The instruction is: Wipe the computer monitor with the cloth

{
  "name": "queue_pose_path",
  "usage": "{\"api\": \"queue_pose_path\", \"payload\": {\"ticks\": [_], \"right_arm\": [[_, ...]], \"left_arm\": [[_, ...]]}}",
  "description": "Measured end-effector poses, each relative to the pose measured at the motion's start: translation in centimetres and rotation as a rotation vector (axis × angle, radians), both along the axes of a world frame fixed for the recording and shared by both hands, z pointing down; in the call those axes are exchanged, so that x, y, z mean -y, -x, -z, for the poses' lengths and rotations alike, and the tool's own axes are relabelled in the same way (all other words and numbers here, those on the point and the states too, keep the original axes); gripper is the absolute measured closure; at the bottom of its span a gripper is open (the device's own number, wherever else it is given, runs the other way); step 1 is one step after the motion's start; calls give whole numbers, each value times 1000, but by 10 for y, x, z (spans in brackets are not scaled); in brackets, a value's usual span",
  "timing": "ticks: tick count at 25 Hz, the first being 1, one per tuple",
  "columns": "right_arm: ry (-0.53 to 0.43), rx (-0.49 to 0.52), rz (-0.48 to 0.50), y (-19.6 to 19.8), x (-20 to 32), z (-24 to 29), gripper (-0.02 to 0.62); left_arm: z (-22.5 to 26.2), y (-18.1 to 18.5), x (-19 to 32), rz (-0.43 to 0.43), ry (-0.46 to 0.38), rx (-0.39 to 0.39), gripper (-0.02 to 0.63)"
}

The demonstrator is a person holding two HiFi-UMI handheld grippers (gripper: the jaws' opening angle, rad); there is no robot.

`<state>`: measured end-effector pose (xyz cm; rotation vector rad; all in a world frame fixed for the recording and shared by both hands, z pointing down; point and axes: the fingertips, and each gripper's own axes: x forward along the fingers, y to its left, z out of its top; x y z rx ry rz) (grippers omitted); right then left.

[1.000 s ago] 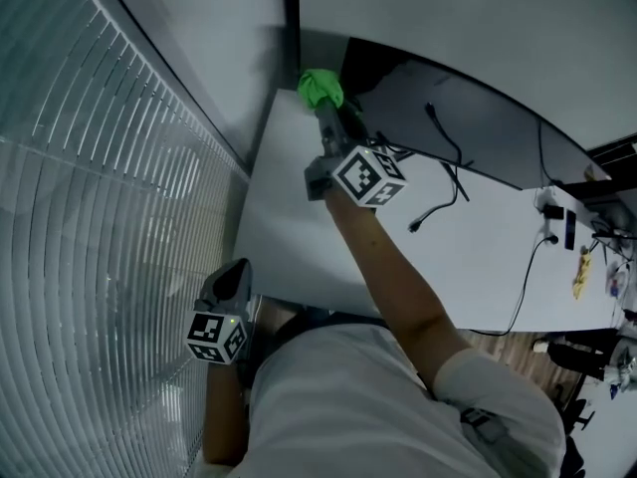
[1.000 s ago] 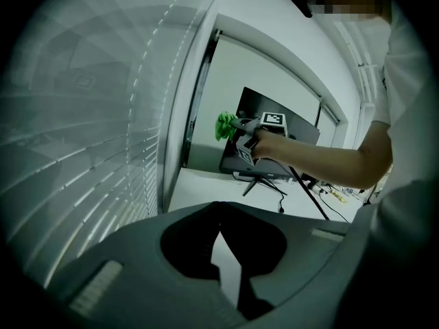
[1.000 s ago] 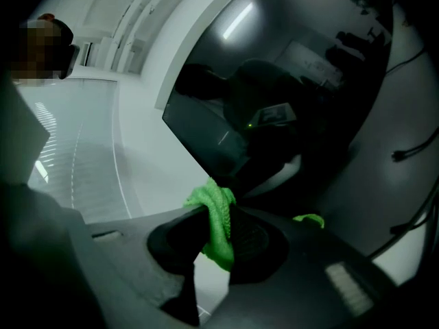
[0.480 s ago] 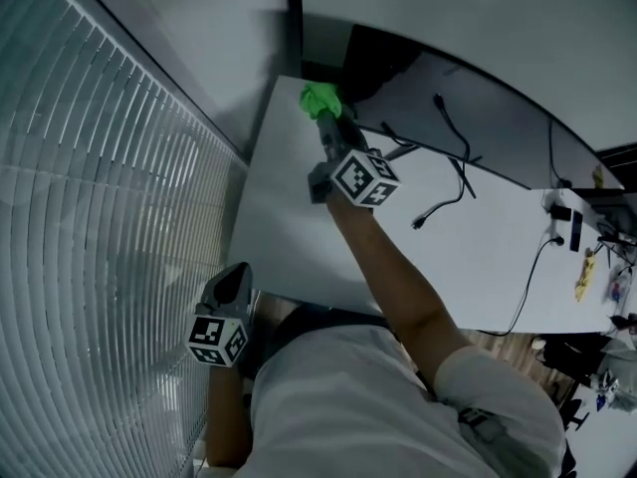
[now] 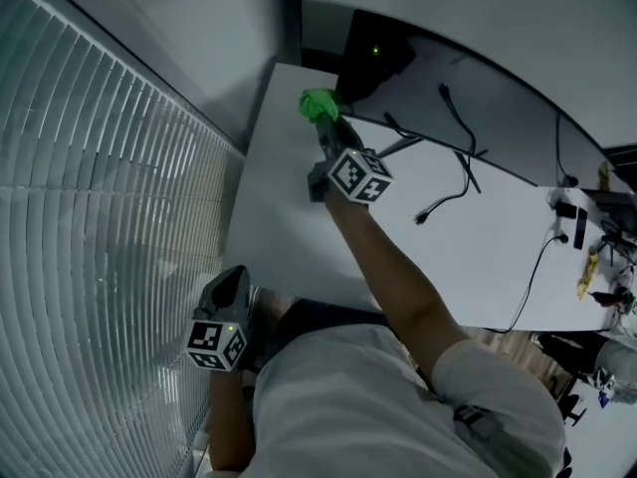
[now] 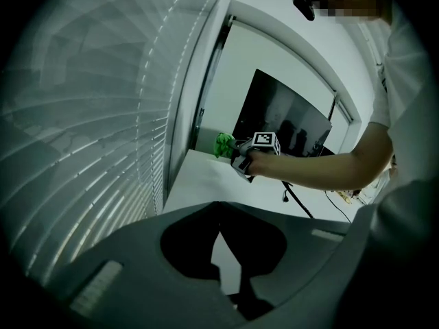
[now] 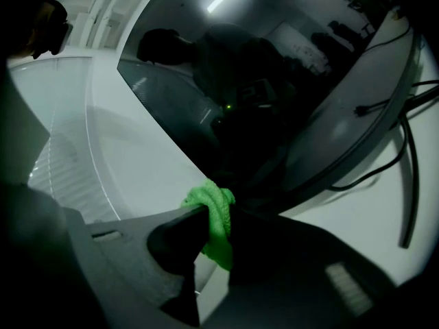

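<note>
Two grippers here, but only one has anything in it. The right gripper point(image 7: 217, 233) is clamped on the green cloth point(image 7: 213, 213), which bunches up out of the jaws. The person's arm reaches across the white bench point(image 5: 289, 232) to the far left corner, and that's where the cloth sits, right at the lower left corner of the monitor point(image 5: 503, 118). I honestly can't tell whether it's actually pressing on the glass or just next to it. The monitor stands along the far edge of the bench with a dark screen and a tiny green light showing near that same corner. Black cables point(image 5: 450, 189) trail over the bench just right of the gripper, toward the right edge. The left gripper point(image 5: 235, 275) is off the near edge of the bench by the near left corner, close to the window blinds point(image 5: 100, 217). Its jaws are closed together with nothing between them.
</note>
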<state>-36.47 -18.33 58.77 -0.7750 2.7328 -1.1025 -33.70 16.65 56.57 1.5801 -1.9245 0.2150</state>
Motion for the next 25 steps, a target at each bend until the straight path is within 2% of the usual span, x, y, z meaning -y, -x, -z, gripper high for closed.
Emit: {"api": "queue_pose_path", "payload": {"ticks": [12, 15, 25], "right_arm": [[8, -97, 19, 3, 3, -43, 518], [27, -124, -6, -3, 8, -58, 518], [-16, -166, -38, -33, 22, -62, 518]], "left_arm": [[-2, 2, -2, 12, 36, -12, 598], [-5, 3, 0, 8, 37, -16, 598], [-13, -4, 5, -22, 29, -25, 598]]}}
